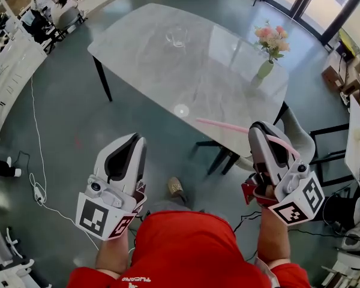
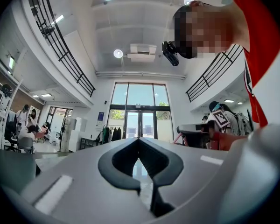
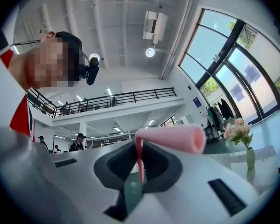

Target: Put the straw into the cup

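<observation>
A clear glass cup [image 1: 176, 36] stands at the far side of the grey marble table [image 1: 168, 71]. My right gripper [image 1: 258, 128] hangs short of the table's near edge, shut on a pink straw [image 1: 223, 125]. The straw lies crosswise, one end poking left over the table edge and the other trailing back over the gripper body. In the right gripper view the straw [image 3: 170, 139] is pinched flat between the pads [image 3: 155, 162] of the right gripper [image 3: 140, 153]. My left gripper [image 1: 134, 140] hovers over the floor left of the table, and in its own view the left gripper [image 2: 138, 141] is shut and empty.
A green vase of pink flowers [image 1: 267, 51] stands at the table's right corner, with the same flowers [image 3: 237, 130] in the right gripper view. Dark chairs [image 1: 312, 149] sit right of the table. A white cable [image 1: 39, 155] runs over the floor at left. People sit at desks [image 1: 48, 5] far left.
</observation>
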`<state>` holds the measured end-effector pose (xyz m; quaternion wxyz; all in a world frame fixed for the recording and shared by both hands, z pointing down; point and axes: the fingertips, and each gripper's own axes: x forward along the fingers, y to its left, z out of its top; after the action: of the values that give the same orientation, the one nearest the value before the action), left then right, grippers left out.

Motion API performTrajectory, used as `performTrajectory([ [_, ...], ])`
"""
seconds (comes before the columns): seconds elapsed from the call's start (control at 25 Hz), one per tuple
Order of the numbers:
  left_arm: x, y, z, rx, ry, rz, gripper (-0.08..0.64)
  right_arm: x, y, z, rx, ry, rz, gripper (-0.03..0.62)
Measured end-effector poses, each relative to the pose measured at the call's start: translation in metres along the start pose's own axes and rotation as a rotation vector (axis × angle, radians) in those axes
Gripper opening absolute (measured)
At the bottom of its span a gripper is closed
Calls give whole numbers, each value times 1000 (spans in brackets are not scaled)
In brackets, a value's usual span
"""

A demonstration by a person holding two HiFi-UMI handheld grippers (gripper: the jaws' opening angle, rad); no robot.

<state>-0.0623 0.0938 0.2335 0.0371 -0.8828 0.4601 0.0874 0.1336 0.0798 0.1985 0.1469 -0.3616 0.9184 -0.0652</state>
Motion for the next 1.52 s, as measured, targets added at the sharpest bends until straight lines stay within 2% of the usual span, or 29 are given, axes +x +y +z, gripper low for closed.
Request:
performTrajectory([
  [0.4, 51, 56, -14, 3, 7, -23, 5, 62, -45, -14, -13, 23, -21, 21],
  [0.64, 73, 72, -23, -6, 20, -13, 5, 81, -71, -20, -31, 56, -31, 21],
  [1.0, 111, 101, -28, 0, 19, 43, 5, 123, -102, -20, -42, 62, 23, 21],
  [1.32, 149, 123, -28, 38, 21, 108, 5, 162, -143, -26, -82, 81, 71, 21],
  [1.52, 172, 131, -36, 55, 37, 139, 5, 179, -168, -31, -62, 92, 99, 21],
])
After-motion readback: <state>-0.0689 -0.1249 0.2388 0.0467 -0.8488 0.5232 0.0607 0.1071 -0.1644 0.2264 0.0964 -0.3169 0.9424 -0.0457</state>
